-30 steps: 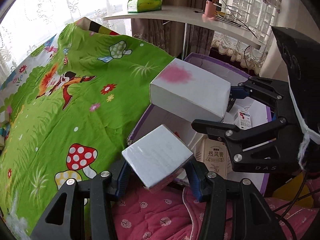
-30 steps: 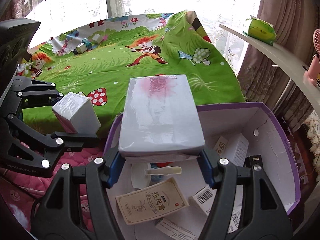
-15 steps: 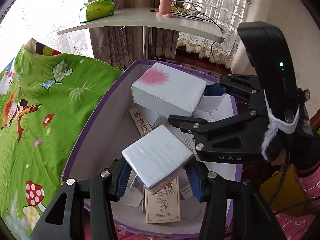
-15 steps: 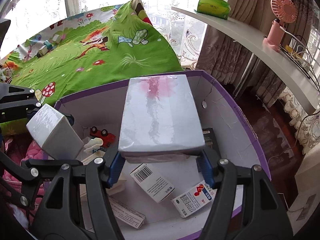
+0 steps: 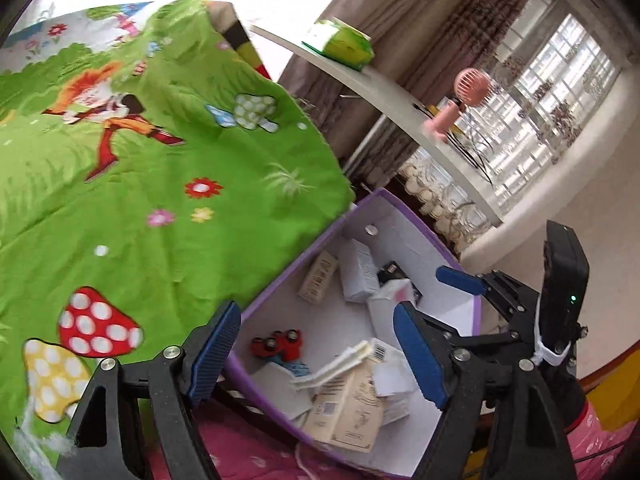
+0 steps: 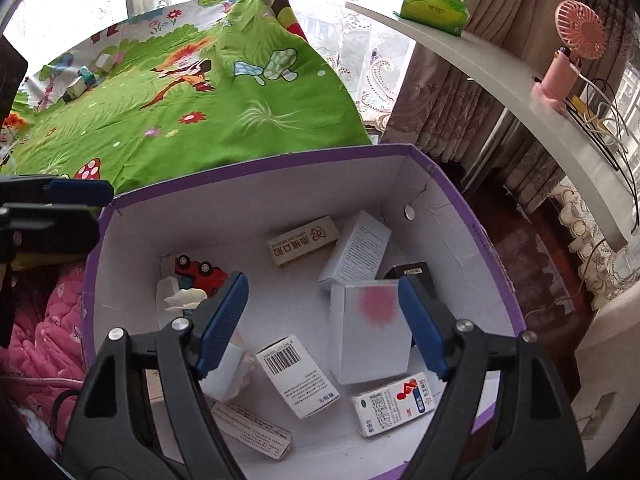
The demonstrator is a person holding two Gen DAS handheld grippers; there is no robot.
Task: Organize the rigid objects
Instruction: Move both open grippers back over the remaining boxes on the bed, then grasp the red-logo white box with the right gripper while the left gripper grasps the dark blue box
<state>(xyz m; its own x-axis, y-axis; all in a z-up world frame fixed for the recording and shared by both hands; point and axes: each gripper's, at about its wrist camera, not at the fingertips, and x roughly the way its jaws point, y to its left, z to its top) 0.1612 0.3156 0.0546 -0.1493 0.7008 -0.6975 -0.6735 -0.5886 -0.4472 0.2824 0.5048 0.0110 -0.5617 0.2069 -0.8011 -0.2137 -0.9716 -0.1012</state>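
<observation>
Both grippers hovered over purple box [image 6: 476, 232] — right gripper [image 6: 322, 326] and left gripper [image 5: 316, 356] spread wide, empty. Pink-stained white carton [image 6: 370, 332] lay inside box, slightly blurred.

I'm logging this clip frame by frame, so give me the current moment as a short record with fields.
container: purple-rimmed box, open top
white box with pink blotch: lies inside the container
red toy car: in the container's far left corner
left gripper: open, empty
right gripper: open, empty, above the container
remaining: small boxes on the green bedspread
</observation>
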